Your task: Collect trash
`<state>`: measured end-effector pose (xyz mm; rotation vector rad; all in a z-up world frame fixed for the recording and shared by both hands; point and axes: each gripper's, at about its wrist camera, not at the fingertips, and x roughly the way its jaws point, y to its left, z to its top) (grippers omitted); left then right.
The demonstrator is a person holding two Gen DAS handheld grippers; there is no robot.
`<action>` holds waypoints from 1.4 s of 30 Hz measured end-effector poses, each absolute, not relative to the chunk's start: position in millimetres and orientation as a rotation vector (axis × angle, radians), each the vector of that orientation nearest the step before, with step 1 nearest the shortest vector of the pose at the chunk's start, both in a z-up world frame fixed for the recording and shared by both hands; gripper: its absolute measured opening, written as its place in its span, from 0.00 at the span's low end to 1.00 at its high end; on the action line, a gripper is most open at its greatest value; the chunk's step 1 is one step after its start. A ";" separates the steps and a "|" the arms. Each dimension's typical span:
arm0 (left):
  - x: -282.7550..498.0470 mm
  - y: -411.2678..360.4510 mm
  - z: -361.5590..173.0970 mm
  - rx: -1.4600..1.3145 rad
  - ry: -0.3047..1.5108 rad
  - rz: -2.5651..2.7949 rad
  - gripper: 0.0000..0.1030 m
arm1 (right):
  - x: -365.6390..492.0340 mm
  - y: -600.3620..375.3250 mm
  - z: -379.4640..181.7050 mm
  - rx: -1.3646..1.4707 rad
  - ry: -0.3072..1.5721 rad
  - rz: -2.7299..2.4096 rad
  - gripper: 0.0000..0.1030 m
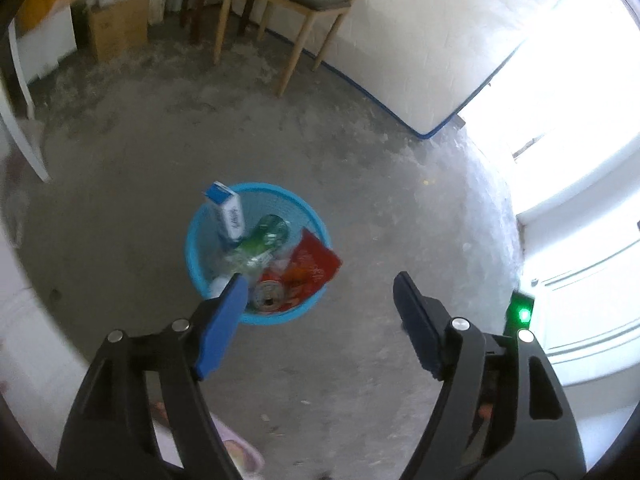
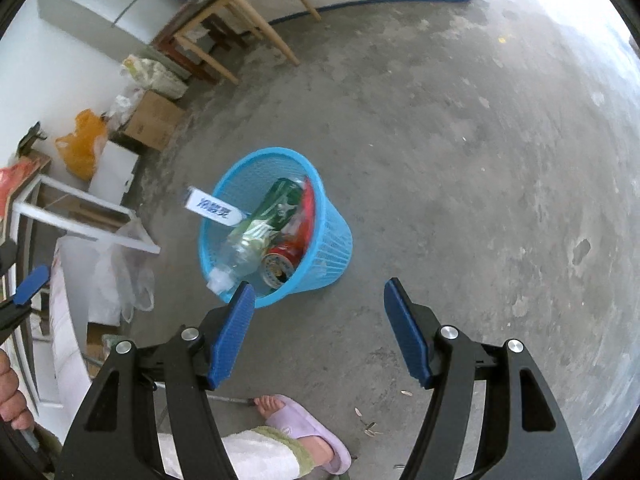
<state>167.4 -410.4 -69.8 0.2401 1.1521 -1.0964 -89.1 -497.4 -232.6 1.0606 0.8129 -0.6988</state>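
Observation:
A blue plastic waste basket (image 1: 196, 252) (image 2: 332, 240) stands on the concrete floor. It holds a green bottle (image 1: 268, 234) (image 2: 282, 200), a red snack bag (image 1: 316, 264) (image 2: 306, 216), a drink can (image 1: 269, 295) (image 2: 278, 266), a clear plastic bottle (image 2: 236, 256) and a blue-and-white carton (image 1: 229, 212) (image 2: 212, 209) leaning over its rim. My left gripper (image 1: 320, 292) is open and empty above the basket's near side. My right gripper (image 2: 320, 300) is open and empty just in front of the basket. One left gripper finger shows in the right wrist view (image 2: 32, 284).
A wooden chair (image 1: 288, 12) (image 2: 240, 20) and a white mattress (image 1: 420, 40) stand at the far wall. A cardboard box (image 1: 118, 26) (image 2: 154, 122), an orange bag (image 2: 82, 148) and a white frame (image 2: 80, 216) lie left. The person's slippered foot (image 2: 304, 428) is close below.

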 end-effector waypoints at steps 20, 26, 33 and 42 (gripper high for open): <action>82.8 -118.8 12.8 -0.012 0.813 -0.528 0.91 | -33.0 -276.4 -42.6 0.252 0.668 -0.323 0.94; 49.5 -81.8 3.8 0.064 0.754 -0.367 0.91 | -31.1 -222.9 -28.5 0.149 0.669 -0.305 0.94; 29.8 -65.6 11.6 0.137 0.675 -0.158 0.91 | -34.4 -208.7 -15.4 0.108 0.651 -0.345 0.94; 30.3 -54.1 -2.7 0.025 0.804 -0.095 0.91 | -40.4 -220.7 -18.0 0.120 0.698 -0.442 0.94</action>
